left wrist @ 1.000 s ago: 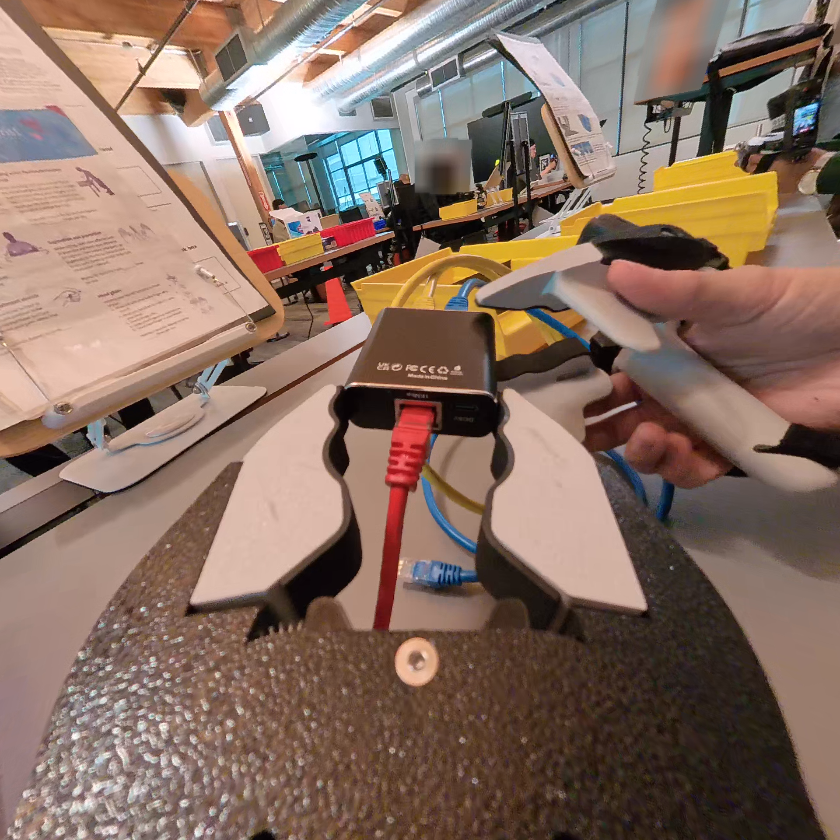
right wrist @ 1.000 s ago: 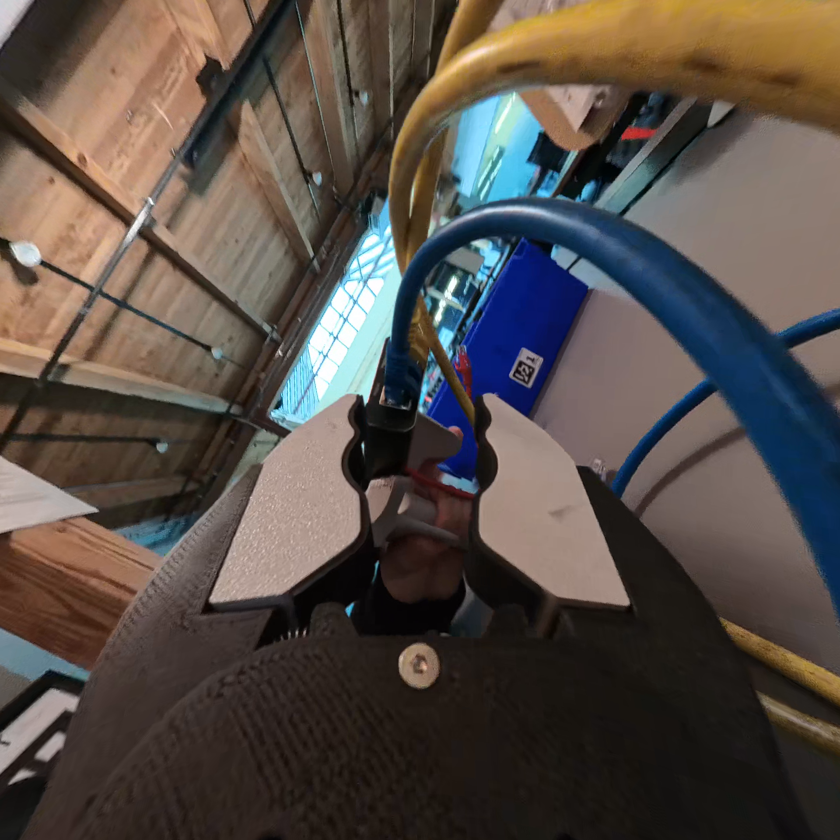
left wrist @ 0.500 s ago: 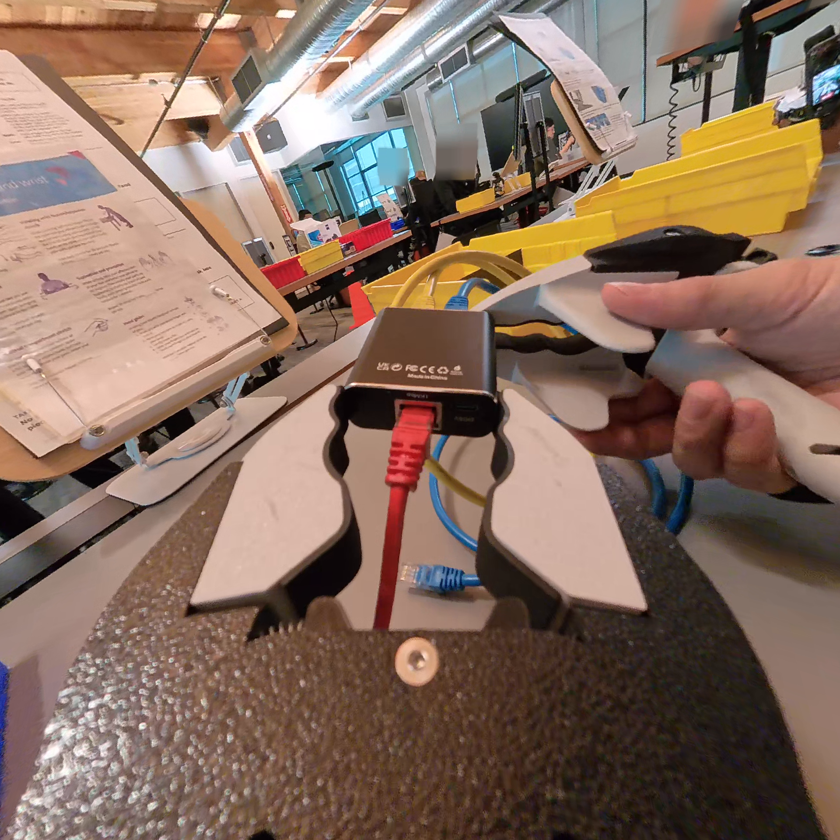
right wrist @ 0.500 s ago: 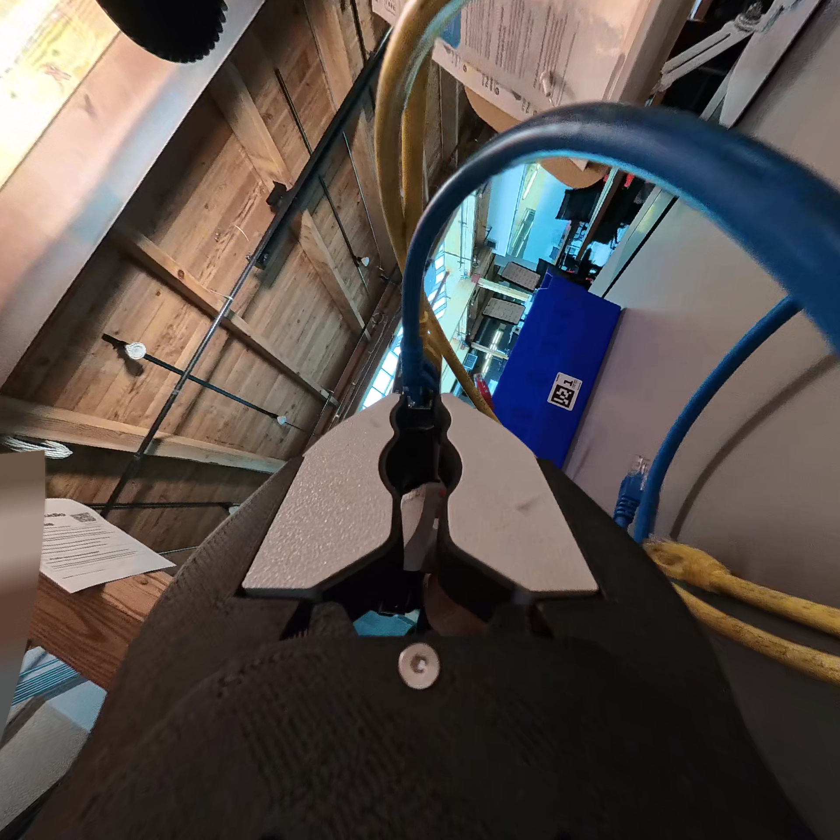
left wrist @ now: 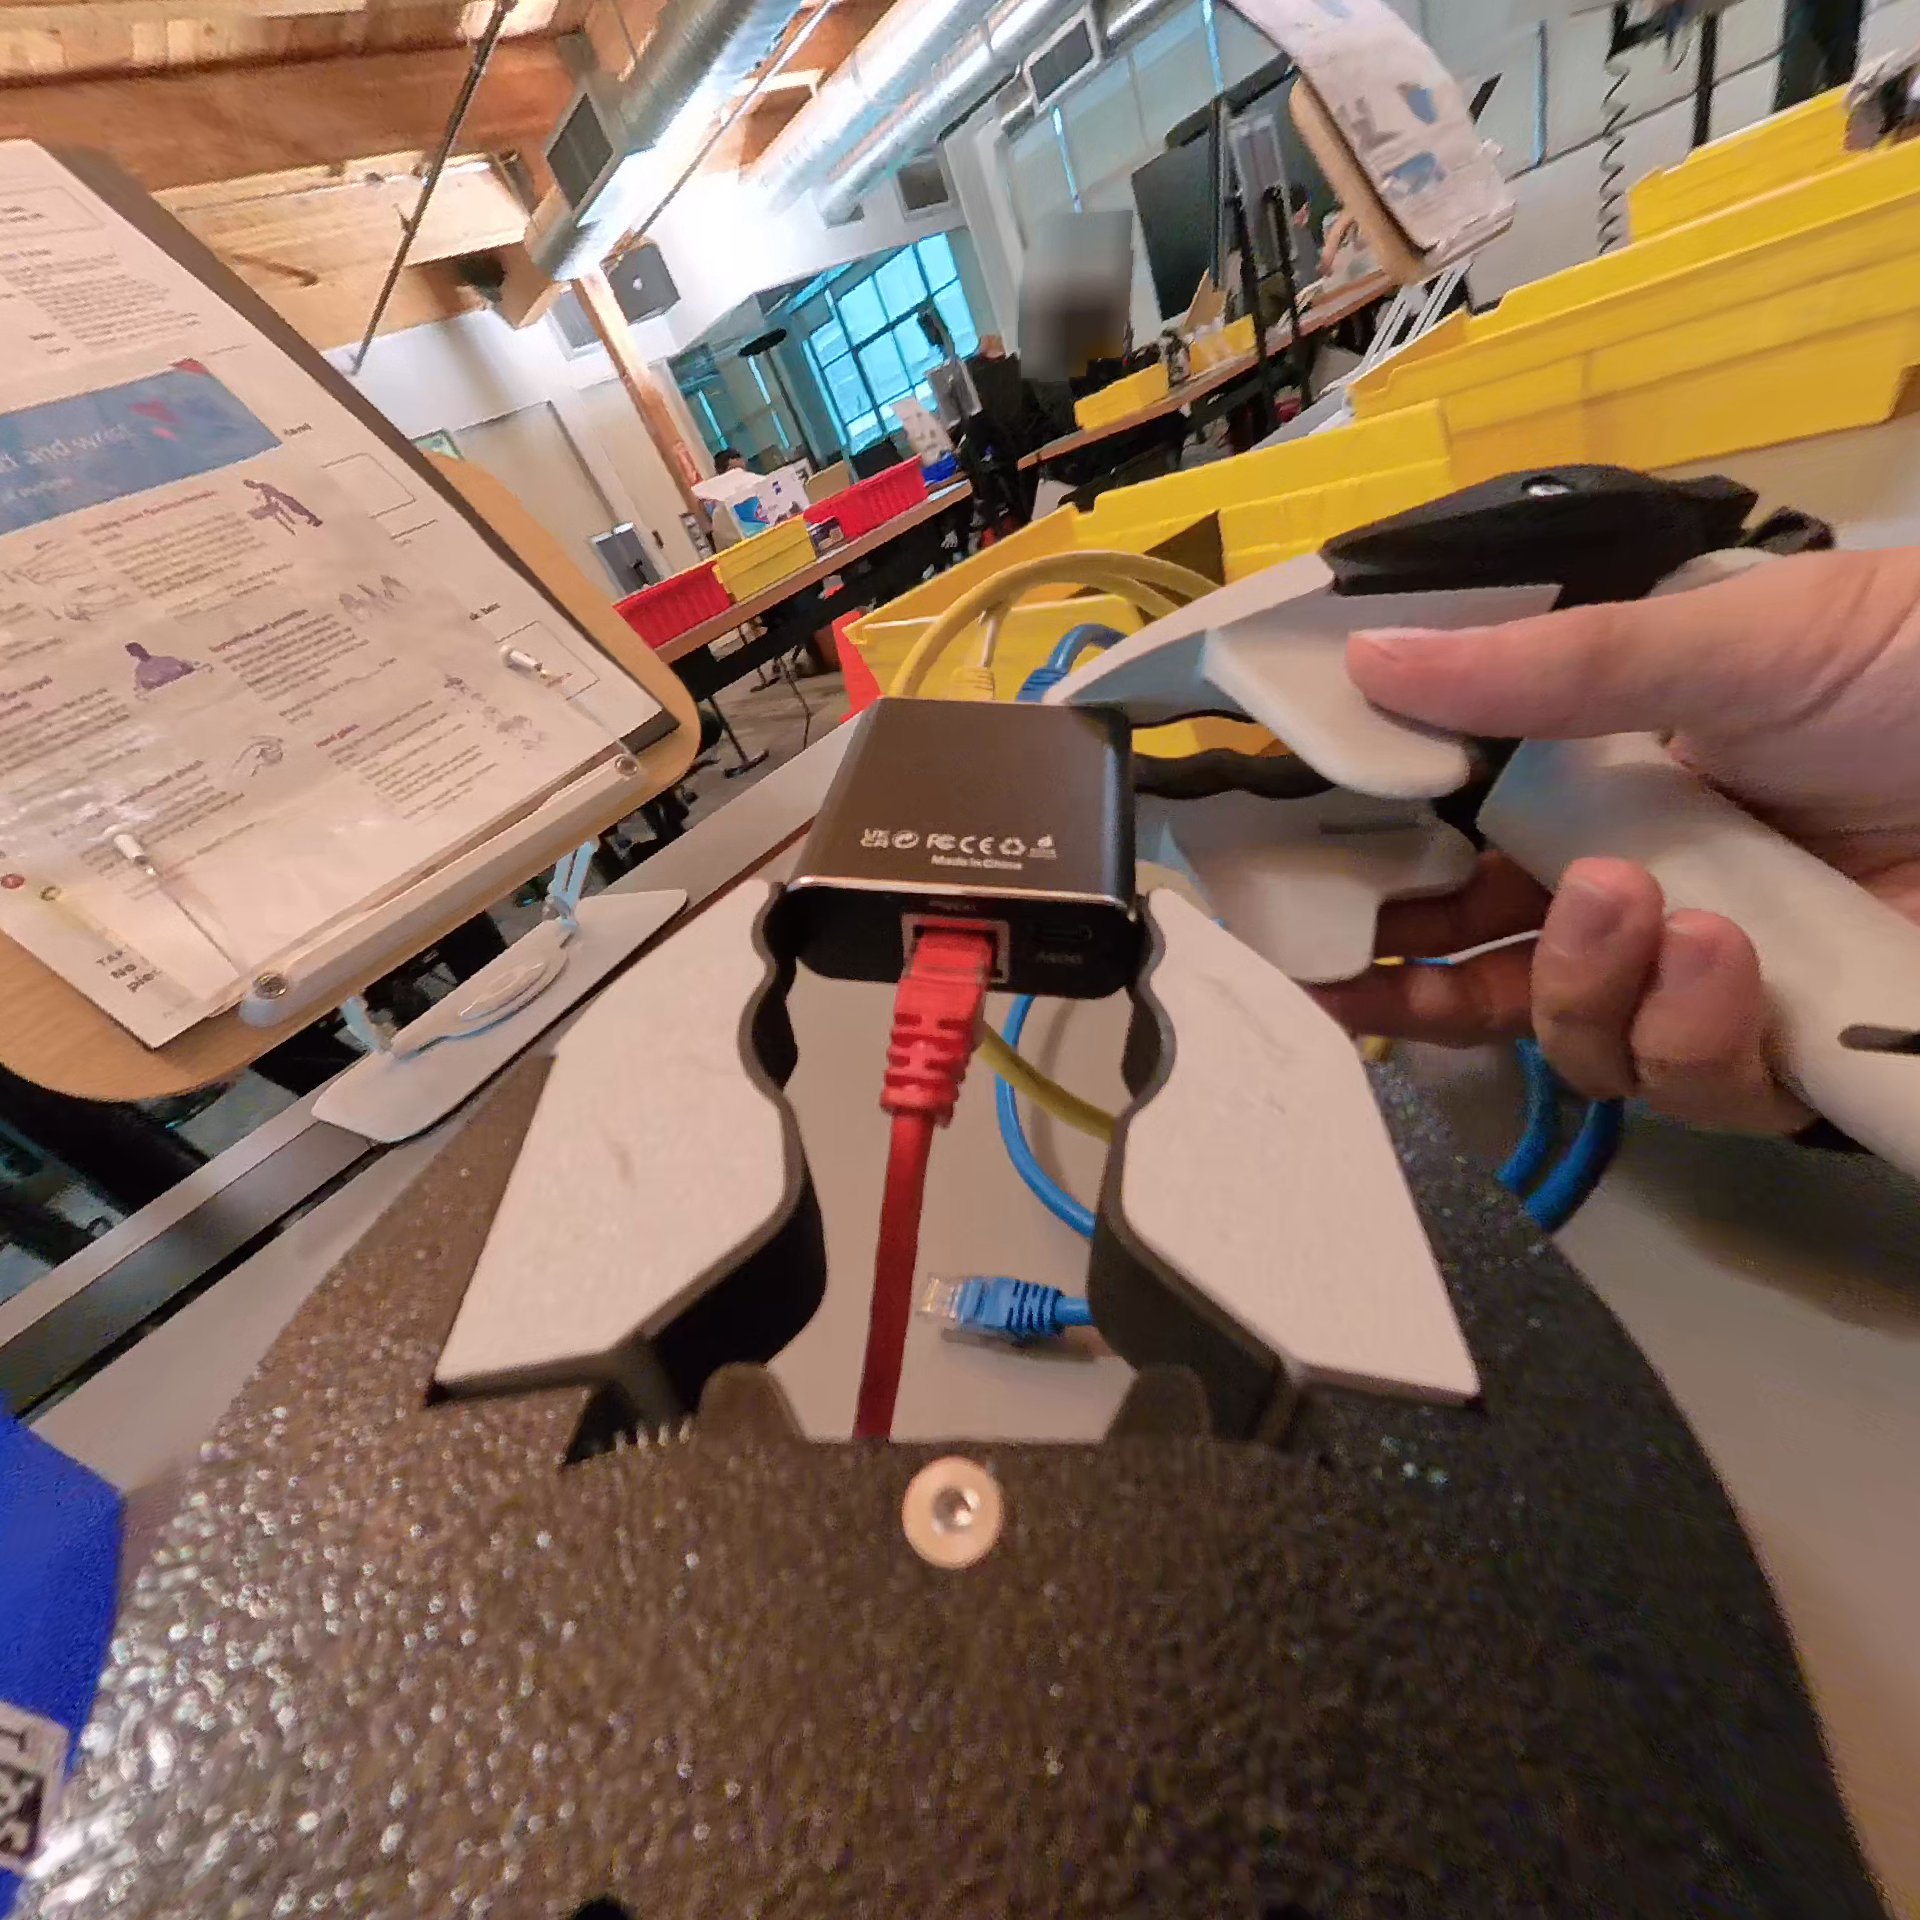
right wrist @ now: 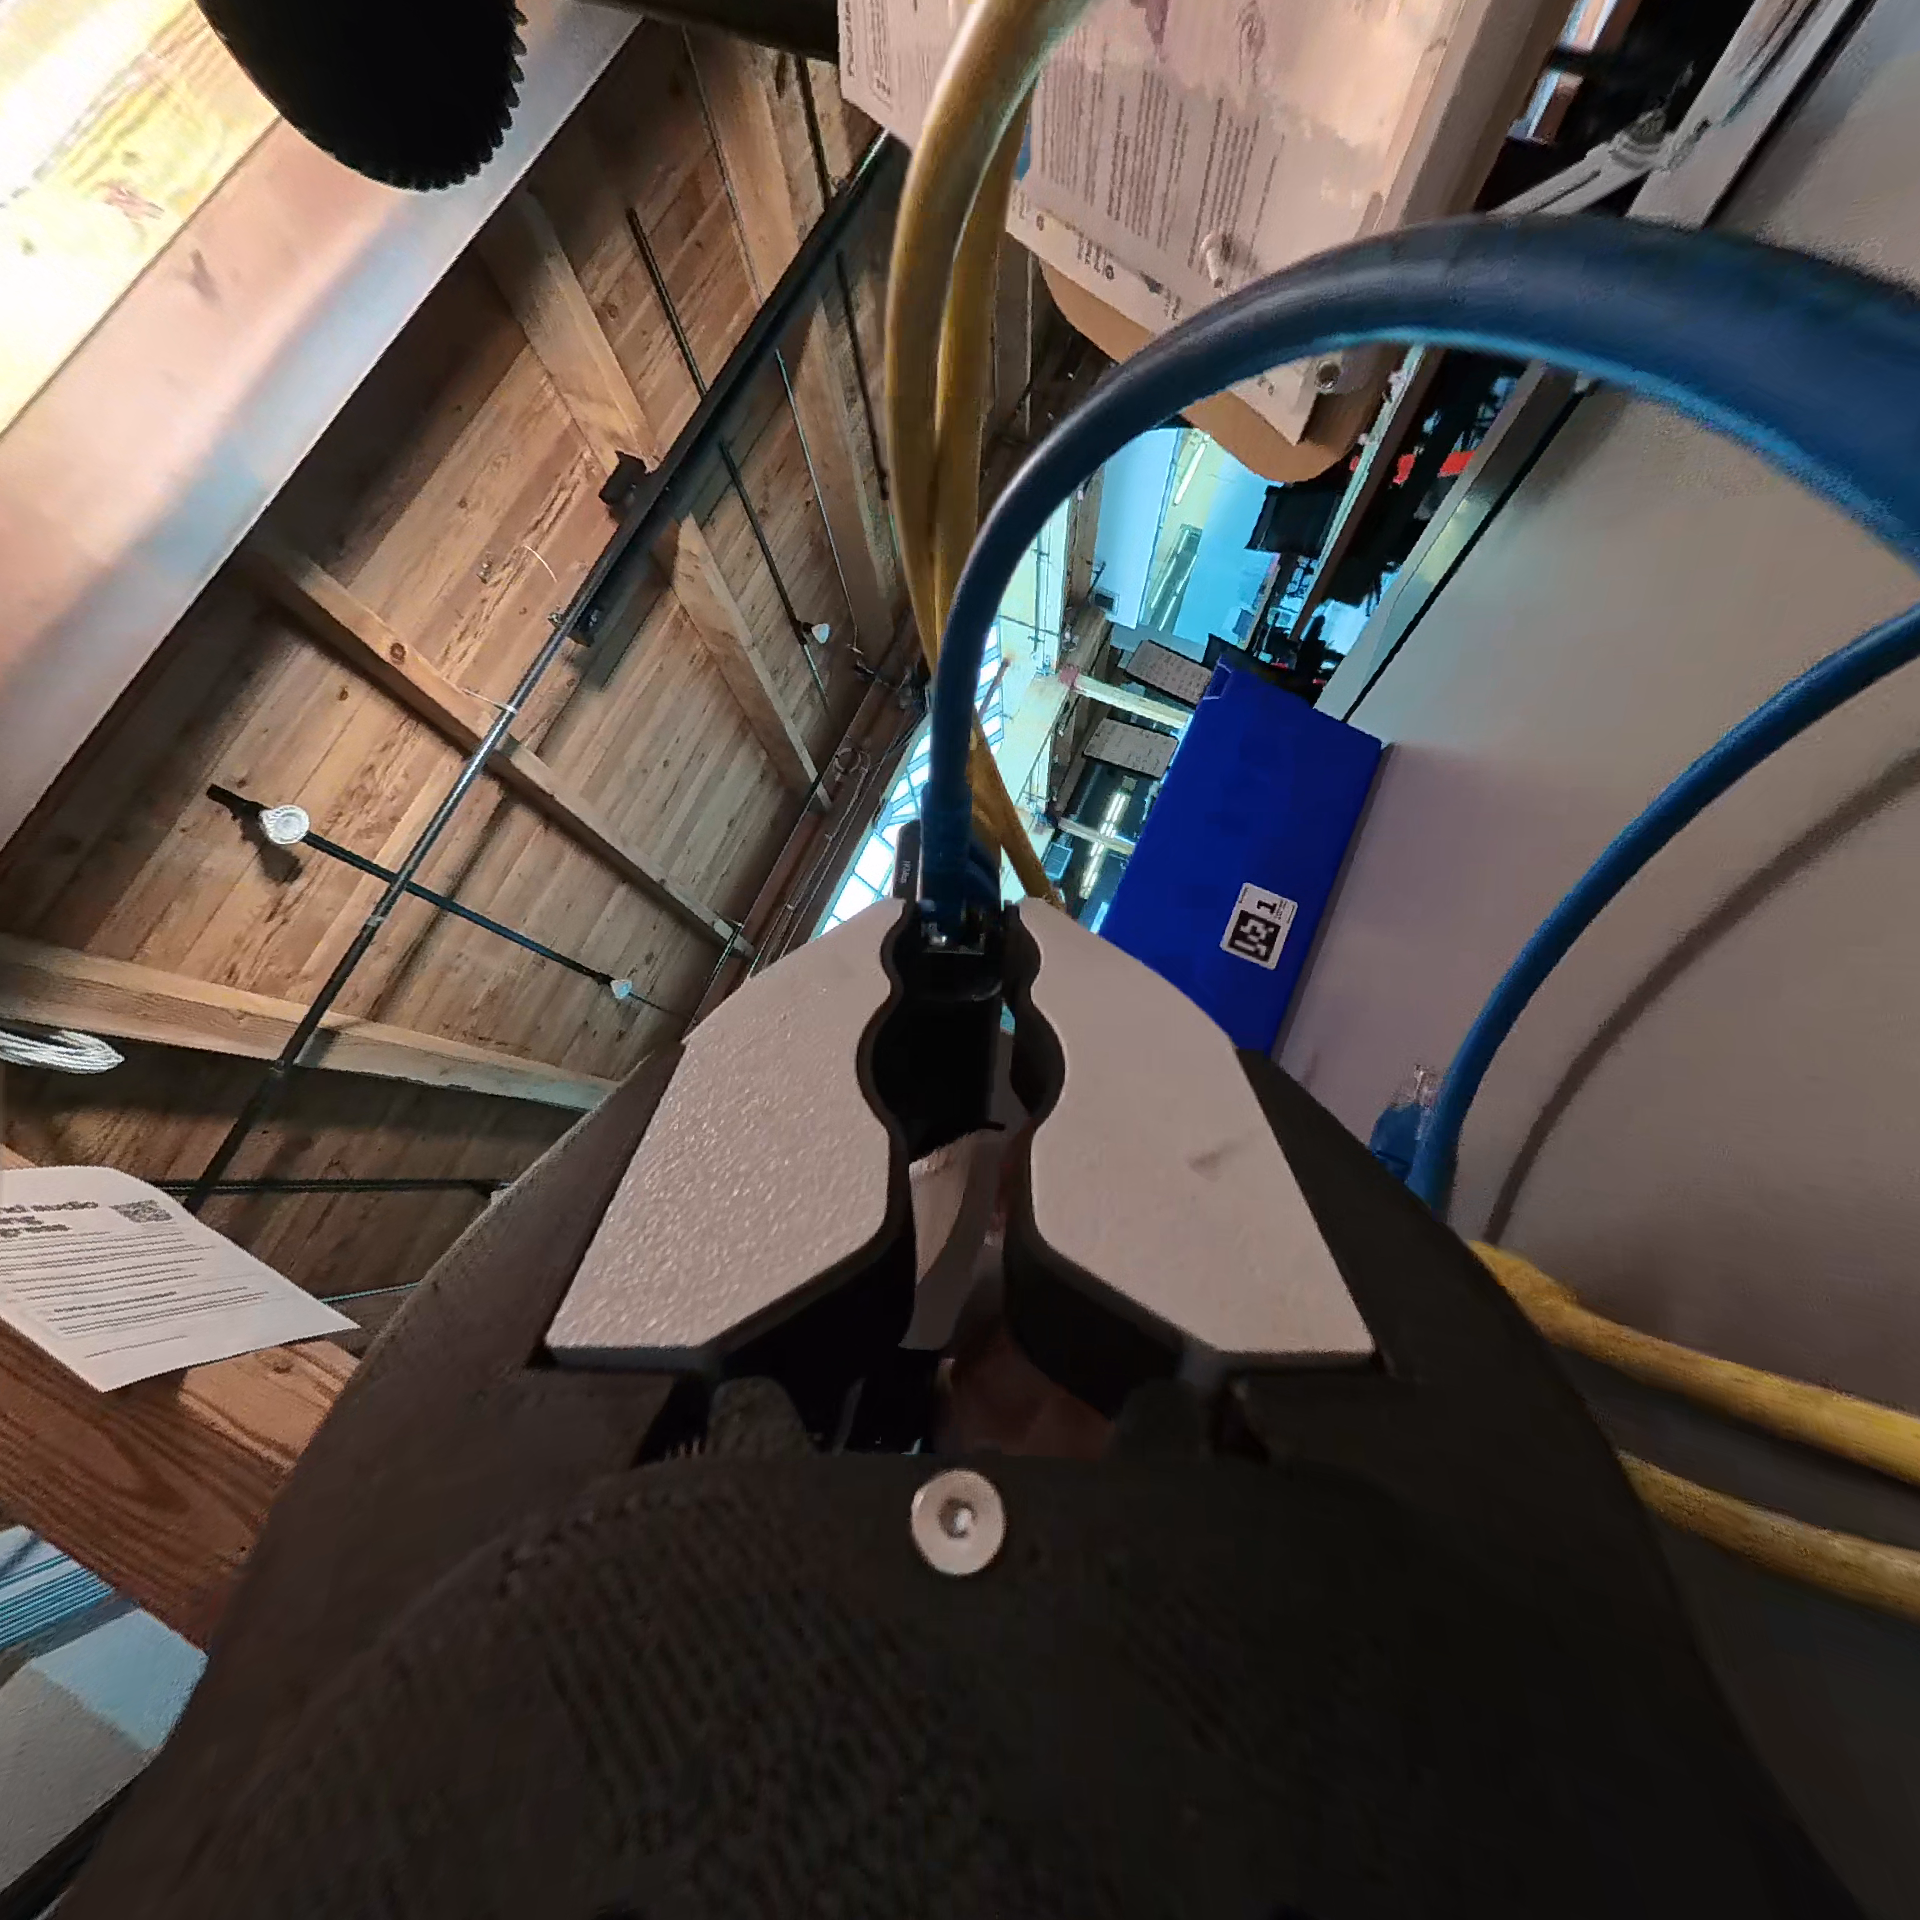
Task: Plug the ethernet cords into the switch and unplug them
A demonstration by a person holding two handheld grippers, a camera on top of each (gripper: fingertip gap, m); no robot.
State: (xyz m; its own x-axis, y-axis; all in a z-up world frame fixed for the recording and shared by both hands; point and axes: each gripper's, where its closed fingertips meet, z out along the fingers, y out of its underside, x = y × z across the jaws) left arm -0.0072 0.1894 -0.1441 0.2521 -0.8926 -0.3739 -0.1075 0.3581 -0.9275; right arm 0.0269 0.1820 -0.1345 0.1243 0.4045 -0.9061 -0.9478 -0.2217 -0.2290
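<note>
The left gripper (left wrist: 956, 966) clamps the small black metal switch (left wrist: 971, 831), red cord (left wrist: 914, 1091) seated; the right gripper (right wrist: 961, 956), nearly closed, pinches the blue cord's plug (right wrist: 956, 925) — whether seated, I cannot tell; unplugging remains.

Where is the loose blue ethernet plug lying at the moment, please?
In the left wrist view, the loose blue ethernet plug lies on the grey table between the left gripper's fingers, just right of the red cord.

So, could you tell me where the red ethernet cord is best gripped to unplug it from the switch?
Grip the ribbed red boot just below the switch, across its sides, coming from the cable end. The plug sits straight in the near-face port, so a pull back along the red cord should free it, once any latch is pressed.
</note>
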